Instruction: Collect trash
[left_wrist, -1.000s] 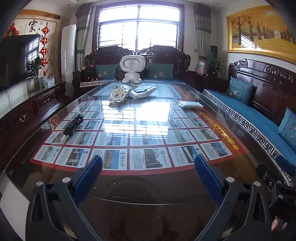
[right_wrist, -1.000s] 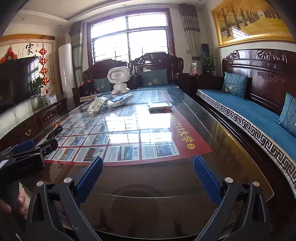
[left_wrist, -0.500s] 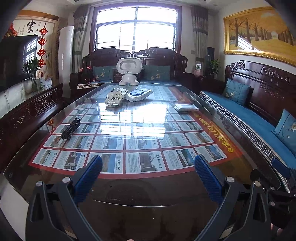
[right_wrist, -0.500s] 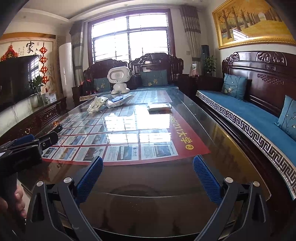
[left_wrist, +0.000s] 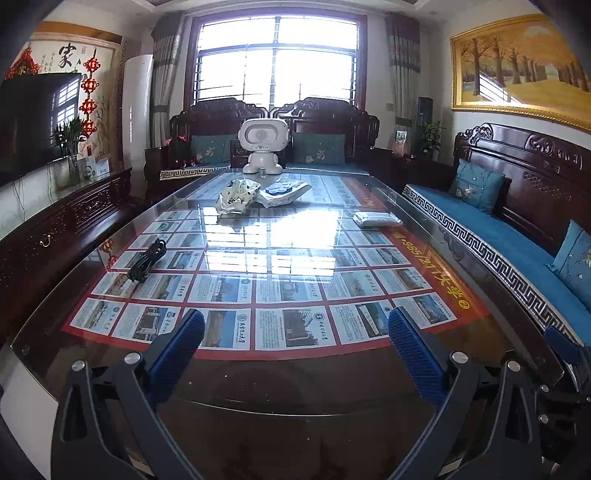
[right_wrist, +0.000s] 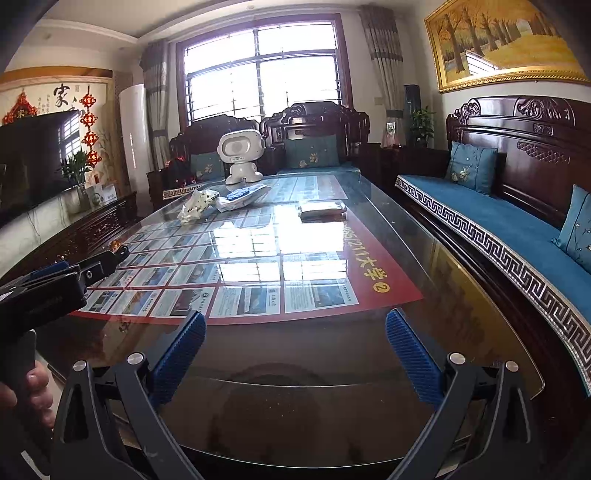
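A crumpled white wrapper with dark spots (left_wrist: 236, 195) lies far down the glass-topped table (left_wrist: 295, 384), also seen in the right wrist view (right_wrist: 196, 205). Beside it is a white packet with a blue lid (left_wrist: 283, 192), also in the right wrist view (right_wrist: 242, 195). A flat white packet (left_wrist: 376, 219) lies on the right side, also in the right wrist view (right_wrist: 322, 209). My left gripper (left_wrist: 295, 332) is open and empty over the near table end. My right gripper (right_wrist: 295, 334) is open and empty there too. The left gripper also shows in the right wrist view (right_wrist: 66, 277).
A black coiled cable (left_wrist: 147, 258) lies at the table's left. A white robot toy (left_wrist: 263, 146) stands at the far end. A blue-cushioned wooden bench (left_wrist: 517, 243) runs along the right. A dark cabinet (left_wrist: 55, 236) runs along the left.
Both grippers have stayed open. The left wrist view has shifted slightly right and back; the right wrist view has barely moved.
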